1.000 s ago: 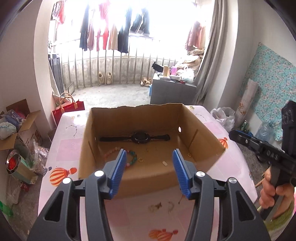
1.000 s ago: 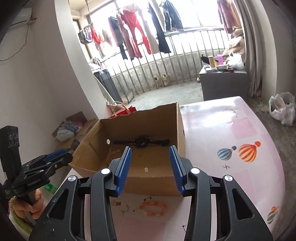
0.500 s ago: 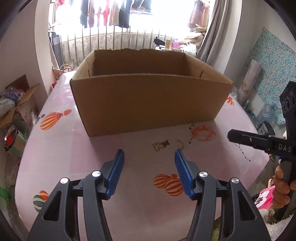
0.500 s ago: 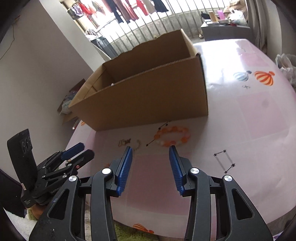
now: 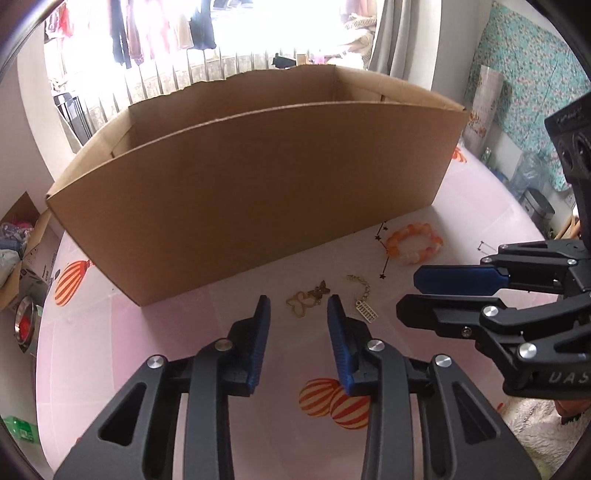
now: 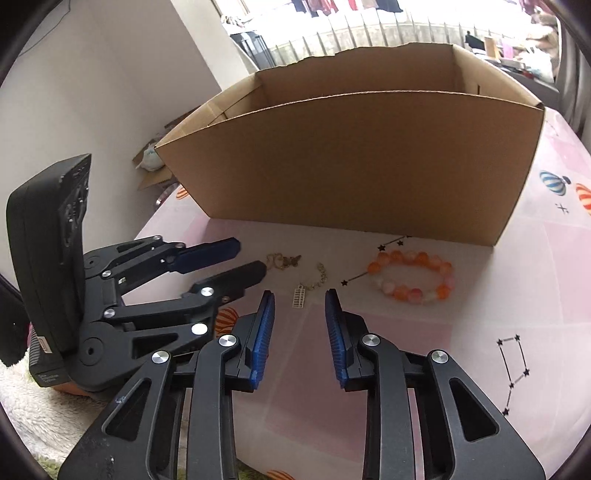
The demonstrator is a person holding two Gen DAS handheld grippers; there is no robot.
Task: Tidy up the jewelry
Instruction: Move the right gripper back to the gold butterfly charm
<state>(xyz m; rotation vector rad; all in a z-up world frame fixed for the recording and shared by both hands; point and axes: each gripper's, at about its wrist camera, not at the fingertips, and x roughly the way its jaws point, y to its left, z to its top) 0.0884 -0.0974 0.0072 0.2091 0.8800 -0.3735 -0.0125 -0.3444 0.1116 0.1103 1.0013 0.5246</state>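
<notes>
bright daylight floods through a barred window [image 5: 207,70] hung with drying clothes [image 5: 155,33], washing out the far end of a white-walled room. a grey curtain [image 5: 402,40] hangs at the right beside a teal floral cloth [image 5: 535,96] on the wall. the tabletop [image 5: 110,350] wears a pink cover printed with striped balloons, with open cartons [image 5: 22,243] of clutter on the floor to its left.

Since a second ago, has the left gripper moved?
Yes. The left gripper dropped from above the cardboard box to table level in front of it.
</notes>
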